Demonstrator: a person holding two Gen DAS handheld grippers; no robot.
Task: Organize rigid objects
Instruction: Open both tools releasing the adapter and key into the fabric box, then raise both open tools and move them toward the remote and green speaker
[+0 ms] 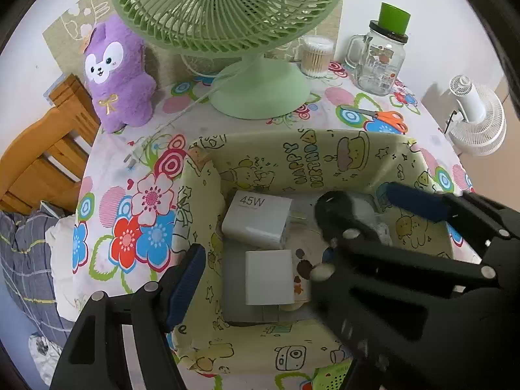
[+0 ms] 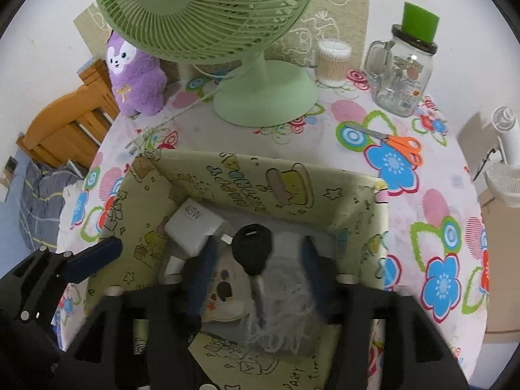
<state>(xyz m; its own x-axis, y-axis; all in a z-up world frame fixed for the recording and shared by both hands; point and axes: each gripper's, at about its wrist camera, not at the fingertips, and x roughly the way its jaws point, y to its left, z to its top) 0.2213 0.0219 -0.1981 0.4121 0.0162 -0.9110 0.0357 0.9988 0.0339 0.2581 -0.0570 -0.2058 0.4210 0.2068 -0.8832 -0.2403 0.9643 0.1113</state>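
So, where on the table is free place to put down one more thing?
Bare cloth lies between the green fan, the scissors and the yellow box, and right of the box. Crowded: inside the box, around the 45W charger.

The yellow box [image 1: 325,162] is crowded: a 45W charger [image 1: 256,217], a white block [image 1: 269,276] and a black key [image 2: 252,248] fill its floor. Behind it the green fan [image 2: 263,94] blocks passage; bare tablecloth [image 2: 422,195] lies open near the scissors [image 2: 399,144].

Floral table [image 1: 107,169]: box [image 1: 325,159], fan [image 1: 256,94], jar [image 1: 378,61], scissors [image 1: 385,118].
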